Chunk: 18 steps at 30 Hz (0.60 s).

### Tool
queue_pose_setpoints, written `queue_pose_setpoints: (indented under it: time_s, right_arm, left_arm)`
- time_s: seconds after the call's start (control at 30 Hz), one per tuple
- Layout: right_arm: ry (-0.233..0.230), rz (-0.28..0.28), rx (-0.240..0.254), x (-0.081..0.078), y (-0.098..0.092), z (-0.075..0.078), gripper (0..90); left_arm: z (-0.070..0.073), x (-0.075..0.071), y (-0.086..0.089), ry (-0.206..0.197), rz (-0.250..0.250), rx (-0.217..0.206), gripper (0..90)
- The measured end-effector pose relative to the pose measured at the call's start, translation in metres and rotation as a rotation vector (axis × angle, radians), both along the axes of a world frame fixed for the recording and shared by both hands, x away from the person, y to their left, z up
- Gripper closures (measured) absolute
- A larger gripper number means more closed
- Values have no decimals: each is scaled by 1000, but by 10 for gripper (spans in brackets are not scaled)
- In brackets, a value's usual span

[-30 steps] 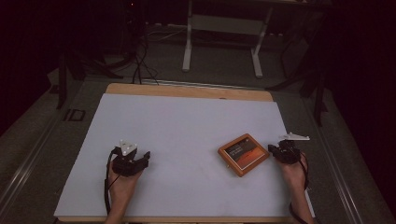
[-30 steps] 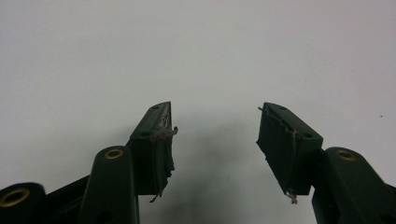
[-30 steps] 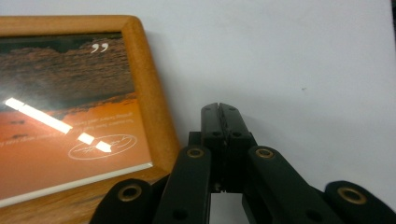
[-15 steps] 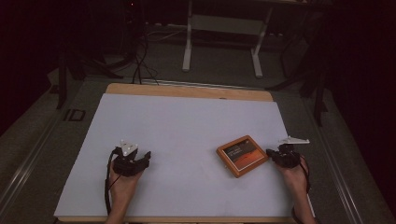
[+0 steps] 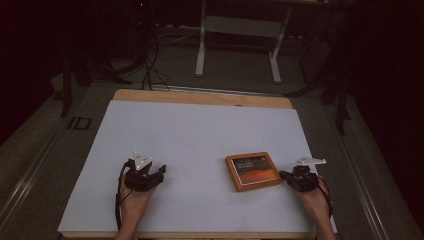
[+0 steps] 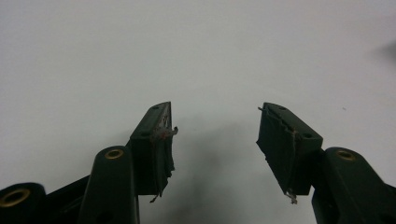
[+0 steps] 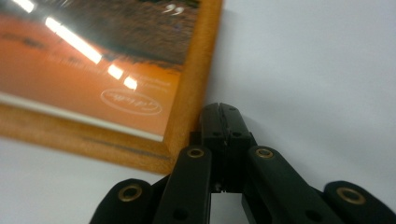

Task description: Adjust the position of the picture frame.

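Observation:
A wooden picture frame (image 5: 252, 171) with an orange and dark picture lies flat on the white table mat (image 5: 200, 140), right of centre. My right gripper (image 5: 285, 175) rests on the mat at the frame's right edge, jaws shut with nothing between them, their tips touching the frame's wooden side (image 7: 187, 107). In the right gripper view the shut jaws (image 7: 223, 114) press beside the frame's corner. My left gripper (image 5: 161, 171) sits at the near left of the mat, pointing right. Its jaws (image 6: 215, 130) stand open over bare mat.
The mat covers a wooden tabletop (image 5: 200, 96) whose far edge shows. Beyond it stand a white table frame (image 5: 237, 45) and cables (image 5: 147, 65) on a dark floor. A person's hands (image 5: 132, 205) come in from the near edge.
The right gripper has pushed left, and the picture frame has slid a little left and toward the near edge with it. The left gripper has stayed put.

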State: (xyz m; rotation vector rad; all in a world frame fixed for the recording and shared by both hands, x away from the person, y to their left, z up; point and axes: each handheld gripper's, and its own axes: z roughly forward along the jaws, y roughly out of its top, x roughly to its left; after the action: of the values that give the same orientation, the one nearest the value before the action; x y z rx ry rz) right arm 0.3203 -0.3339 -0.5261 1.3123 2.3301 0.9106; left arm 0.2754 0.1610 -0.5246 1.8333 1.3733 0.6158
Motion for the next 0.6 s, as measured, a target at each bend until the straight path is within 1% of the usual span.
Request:
queue_pose_setpoints:
  time_s: [0.03,0.07,0.1,0.17,0.2,0.23,0.27,0.3,0.33,0.37,0.4,0.43,0.5,0.53,0.57,0.6]
  right_arm:
    - [2,18,-8,-3,3,0,900]
    - [2,39,-17,-8,7,1,900]
    - [2,39,-17,-8,7,1,900]
    - [7,66,-15,-16,13,1,900]
    - [9,79,-12,-19,15,1,900]
    - [9,79,-12,-19,15,1,900]
    - [12,88,-10,-20,17,1,900]
    - [14,110,-9,-25,23,1,900]
    - [14,110,-9,-25,23,1,900]
    - [15,135,-11,-30,29,2,900]
    - [15,135,-11,-30,29,2,900]
    - [14,150,-8,-32,32,3,900]
    - [3,177,-5,-38,39,7,900]
    - [3,177,-5,-38,39,7,900]
    - [-5,198,-6,-43,43,10,900]
    - [-5,198,-6,-43,43,10,900]
  left_arm:
    - [0,-1,-1,-2,-3,-2,455]
    - [2,-3,-3,-3,-18,-3,458]
    - [2,-3,-3,-3,-18,-3,458]
    - [3,-5,-6,2,-51,-18,458]
    - [4,-6,-7,4,-59,-23,458]
    - [4,-6,-7,4,-59,-23,458]
    - [5,-8,-9,4,-76,-31,458]
    - [6,-9,-10,6,-92,-37,459]
    - [6,-10,-11,5,-101,-44,459]
    - [8,-12,-16,-1,-134,-49,459]
    - [8,-12,-16,-1,-134,-49,459]
    - [9,-13,-17,-1,-145,-50,459]
    - [10,-17,-23,-9,-184,-55,459]
    - [10,-17,-23,-9,-184,-55,459]
    - [11,-19,-26,-11,-205,-57,459]
    - [11,-19,-26,-11,-205,-57,460]
